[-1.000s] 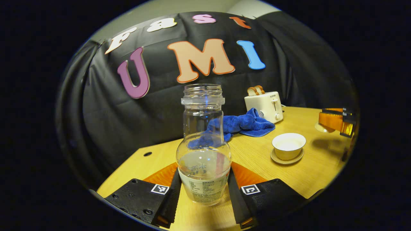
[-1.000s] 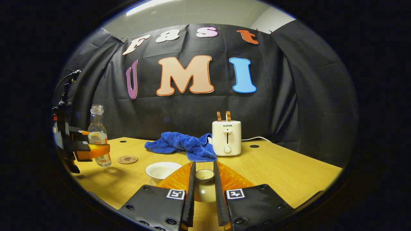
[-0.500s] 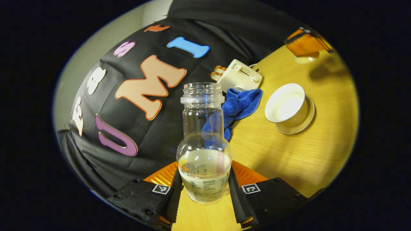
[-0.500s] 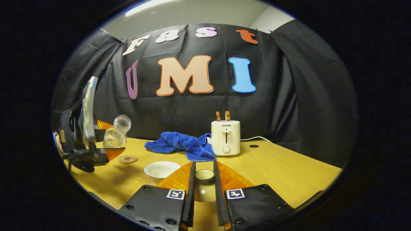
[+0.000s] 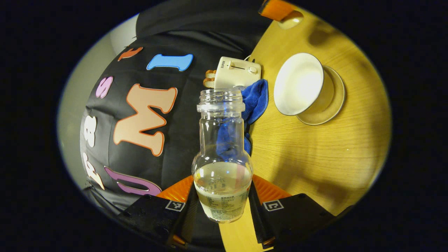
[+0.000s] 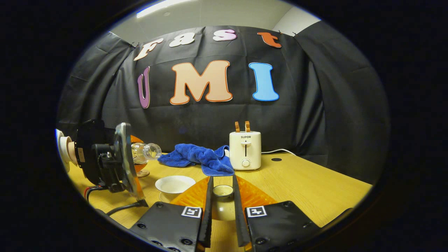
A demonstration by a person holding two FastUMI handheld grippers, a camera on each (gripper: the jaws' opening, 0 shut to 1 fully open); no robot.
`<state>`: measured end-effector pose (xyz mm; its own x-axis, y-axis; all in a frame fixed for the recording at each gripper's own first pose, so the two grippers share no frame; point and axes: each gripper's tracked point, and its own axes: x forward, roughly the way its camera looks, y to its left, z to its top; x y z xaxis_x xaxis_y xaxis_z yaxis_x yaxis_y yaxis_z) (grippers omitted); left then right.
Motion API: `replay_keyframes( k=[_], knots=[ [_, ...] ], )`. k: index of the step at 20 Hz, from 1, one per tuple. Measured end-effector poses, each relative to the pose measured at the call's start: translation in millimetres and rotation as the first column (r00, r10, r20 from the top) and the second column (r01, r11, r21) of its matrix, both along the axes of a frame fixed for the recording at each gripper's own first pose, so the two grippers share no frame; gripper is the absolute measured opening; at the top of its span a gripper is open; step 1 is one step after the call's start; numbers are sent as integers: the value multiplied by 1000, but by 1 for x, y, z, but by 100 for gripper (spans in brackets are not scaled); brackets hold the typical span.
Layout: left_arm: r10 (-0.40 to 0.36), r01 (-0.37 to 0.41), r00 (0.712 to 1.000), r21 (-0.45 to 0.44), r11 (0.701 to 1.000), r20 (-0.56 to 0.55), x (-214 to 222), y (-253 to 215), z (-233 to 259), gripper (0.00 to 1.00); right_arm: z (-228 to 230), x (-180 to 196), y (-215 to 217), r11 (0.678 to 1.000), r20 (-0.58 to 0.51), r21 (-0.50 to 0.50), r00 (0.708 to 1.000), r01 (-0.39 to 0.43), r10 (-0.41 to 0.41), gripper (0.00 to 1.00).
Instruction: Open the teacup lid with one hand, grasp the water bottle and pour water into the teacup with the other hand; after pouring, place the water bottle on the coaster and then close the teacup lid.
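1. Gripping the water bottle point(image 5: 222, 164) low on its body, the left gripper point(image 5: 222, 210) has both fingers pressed against its sides; the bottle lies tipped nearly level, its uncapped mouth near the teacup point(image 5: 298, 84).
2. The right gripper point(image 6: 222, 206) is closed on the teacup lid point(image 6: 223, 190), held above the table point(image 6: 308, 189).
3. The teacup stands open on its saucer point(image 5: 332, 101), with bare wood to its right, up to the table's edge.
4. Behind it lie a blue cloth point(image 6: 197, 158) and a toaster point(image 6: 245, 150) marked "SUPOR".
5. The bottle's label print is too small to read.
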<state>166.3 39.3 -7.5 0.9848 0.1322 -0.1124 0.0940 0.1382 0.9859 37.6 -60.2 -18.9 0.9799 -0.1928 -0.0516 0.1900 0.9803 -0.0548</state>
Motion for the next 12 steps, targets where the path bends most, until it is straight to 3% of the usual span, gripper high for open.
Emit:
replay_keyframes(
  k=[5, 12],
  knots=[
    [-28, 30, 999, 161, 986, -15, 4, -6, 7, 65, 0, -1, -7, 1000, 0, -1, 1000, 15, -15, 33],
    [-23, 33, 999, 239, 971, -45, 2, -8, 10, 66, 0, -2, -9, 1000, 1, -2, 1000, 17, -17, 33]
  ],
)
